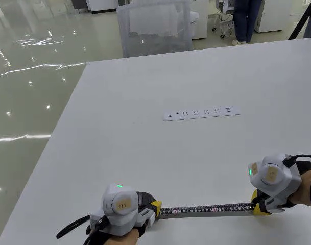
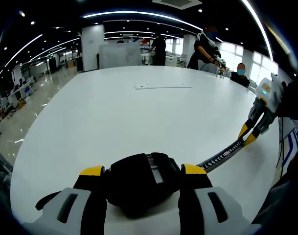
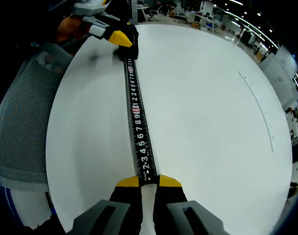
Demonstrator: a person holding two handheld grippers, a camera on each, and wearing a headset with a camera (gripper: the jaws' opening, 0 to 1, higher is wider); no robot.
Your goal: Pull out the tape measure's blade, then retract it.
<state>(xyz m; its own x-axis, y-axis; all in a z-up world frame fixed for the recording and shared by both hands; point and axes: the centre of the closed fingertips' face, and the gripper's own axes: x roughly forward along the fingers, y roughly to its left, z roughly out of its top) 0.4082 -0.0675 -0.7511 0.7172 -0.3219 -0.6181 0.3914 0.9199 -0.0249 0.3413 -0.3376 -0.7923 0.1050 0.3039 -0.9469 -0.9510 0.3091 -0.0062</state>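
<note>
The left claw (image 1: pixel 151 207) is clamped across the black case (image 2: pixel 139 188) of the tape measure, its yellow tips pressed to either side, low over the white table (image 1: pixel 196 153). From the case the blade (image 3: pixel 136 117) runs straight to the right claw (image 3: pixel 148 182), whose tips are closed on the blade's end, well apart from the left claw. A white power strip (image 1: pixel 202 113) lies far ahead of both claws. The blade looks pulled out, so retracting is probably what remains. The case is likely hard, compact and fairly weighty, good for a firm side grip. The blade is thin springy steel, slick and prone to kink or snap back, so its end is the place to hold while easing it home.
</note>
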